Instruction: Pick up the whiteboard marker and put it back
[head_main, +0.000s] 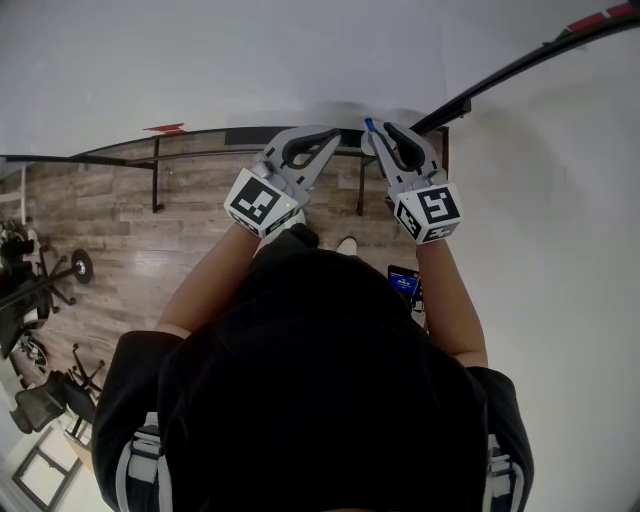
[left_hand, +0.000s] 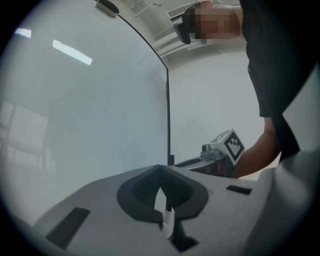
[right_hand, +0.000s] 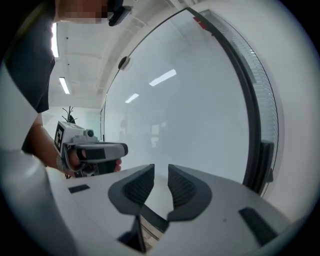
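In the head view a small blue marker end shows at the whiteboard's lower edge, right by the tips of my right gripper. I cannot tell whether they touch. In the right gripper view the right gripper has a narrow gap between its dark pads, and only the whiteboard shows through it. My left gripper is held beside it, close to the board. Its tips meet in the left gripper view, with nothing held.
The board's black frame runs up to the right, and a dark ledge lies under the right jaws. Below are wood floor, board stand legs, office chairs at the left and a blue-screened device.
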